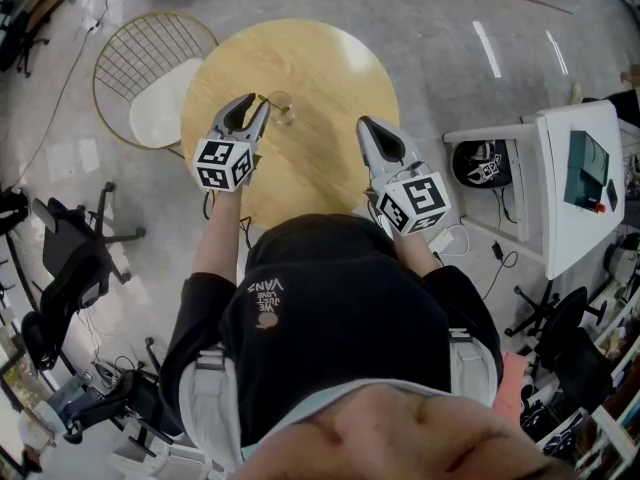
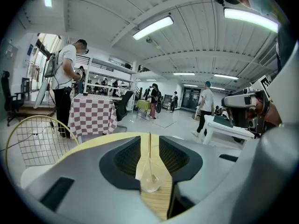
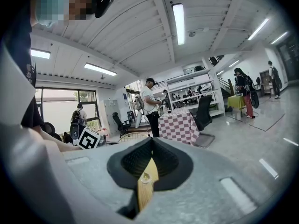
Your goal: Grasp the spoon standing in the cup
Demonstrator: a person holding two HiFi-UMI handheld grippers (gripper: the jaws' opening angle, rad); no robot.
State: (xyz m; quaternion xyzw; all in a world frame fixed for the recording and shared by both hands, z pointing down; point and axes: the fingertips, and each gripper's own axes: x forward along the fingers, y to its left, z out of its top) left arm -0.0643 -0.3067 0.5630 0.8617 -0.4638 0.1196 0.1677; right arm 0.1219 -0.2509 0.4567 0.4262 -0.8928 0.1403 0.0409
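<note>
A small clear glass cup [image 1: 283, 109] stands on the round wooden table [image 1: 330, 58] with a thin spoon [image 2: 149, 148] upright in it. My left gripper [image 1: 258, 101] is just left of the cup, open. In the left gripper view the cup [image 2: 150, 178] shows through the gap of the left gripper [image 2: 149, 138], and the spoon's handle rises along the middle of that gap, free of both pads. My right gripper [image 1: 365, 124] hovers over the table's right part, away from the cup, its tips together. The right gripper view shows the right gripper [image 3: 150, 140] shut and empty, with the cup [image 3: 145, 177] far off.
A gold wire chair [image 1: 160, 78] with a white cushion stands against the table's left edge. A white desk [image 1: 575, 183] is off to the right, with black office chairs [image 1: 70, 268] to the left. People and a chequered table [image 2: 92, 115] are beyond.
</note>
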